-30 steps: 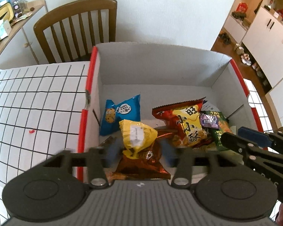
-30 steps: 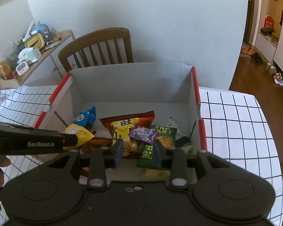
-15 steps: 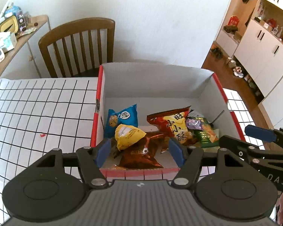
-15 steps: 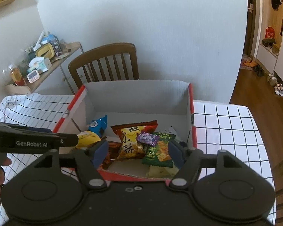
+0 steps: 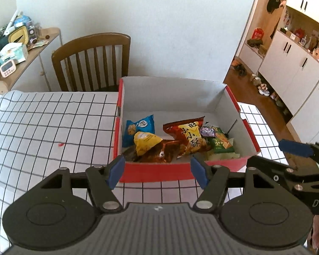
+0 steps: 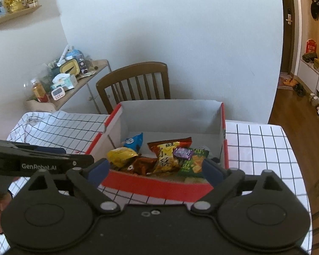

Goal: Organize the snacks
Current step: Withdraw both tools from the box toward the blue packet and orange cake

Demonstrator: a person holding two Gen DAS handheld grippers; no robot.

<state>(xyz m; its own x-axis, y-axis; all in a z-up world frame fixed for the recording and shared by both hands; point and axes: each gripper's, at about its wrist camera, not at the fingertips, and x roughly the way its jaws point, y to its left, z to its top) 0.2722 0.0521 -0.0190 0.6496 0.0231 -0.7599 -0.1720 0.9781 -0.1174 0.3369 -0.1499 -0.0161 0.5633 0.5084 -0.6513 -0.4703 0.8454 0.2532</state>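
A red cardboard box with white inner walls stands on the checked tablecloth and also shows in the right wrist view. Inside lie several snack packs: a blue cookie pack, a yellow pack, a red-and-yellow pack, a green pack, a small purple pack. My left gripper is open and empty, in front of the box's near wall. My right gripper is open and empty, just before the near wall; it also shows in the left wrist view.
A wooden chair stands behind the table. A cluttered side shelf stands at the far left. The checked tablecloth stretches left of the box. White cabinets and wooden floor lie to the right.
Both grippers have pulled back and up from inside the box to in front of its near wall. Both opened wider. The snack packs stay in the box.
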